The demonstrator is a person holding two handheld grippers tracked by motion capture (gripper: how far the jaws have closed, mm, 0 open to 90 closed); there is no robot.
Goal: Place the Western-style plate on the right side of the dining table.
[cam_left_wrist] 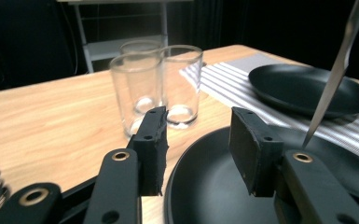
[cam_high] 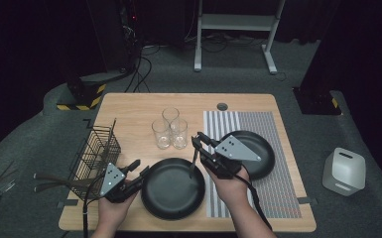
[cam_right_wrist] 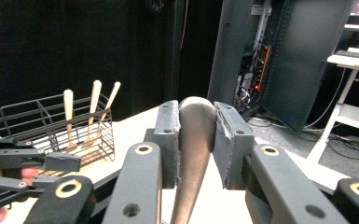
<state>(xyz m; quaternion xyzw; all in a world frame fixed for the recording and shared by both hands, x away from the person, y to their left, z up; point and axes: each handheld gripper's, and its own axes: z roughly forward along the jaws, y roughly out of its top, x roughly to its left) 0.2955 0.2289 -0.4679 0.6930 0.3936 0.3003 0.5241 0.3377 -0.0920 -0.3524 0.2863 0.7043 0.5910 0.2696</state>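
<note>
— Knife (cam_high: 193,163), location?
— Clamped by its rounded handle between the pads of the right gripper (cam_high: 197,140), hanging over the near black plate (cam_high: 155,201). Long axis steep, tip downward, over the plate's right half; touching it or not, impossible to tell.
— Left gripper (cam_high: 142,167)?
— Jaws apart, nothing between them. Low beside the plate's left rim, pointed across it toward the glasses (cam_high: 170,132). Knife off to its right, across the plate.
— Nearer hand, then?
— Right, plainly, with the grip in place. Probably a matter of lowering and laying the blade flat.
— Surfaces?
— Smooth slim metal, tapering to a narrow tip. Matte, round, shallow plate, likely slick under steel. Pale wood table (cam_high: 129,106), striped ribbed mat (cam_high: 278,188) under the far plate (cam_high: 264,148). Wire basket (cam_high: 98,148) at left, pale-handled cutlery upright inside.
</note>
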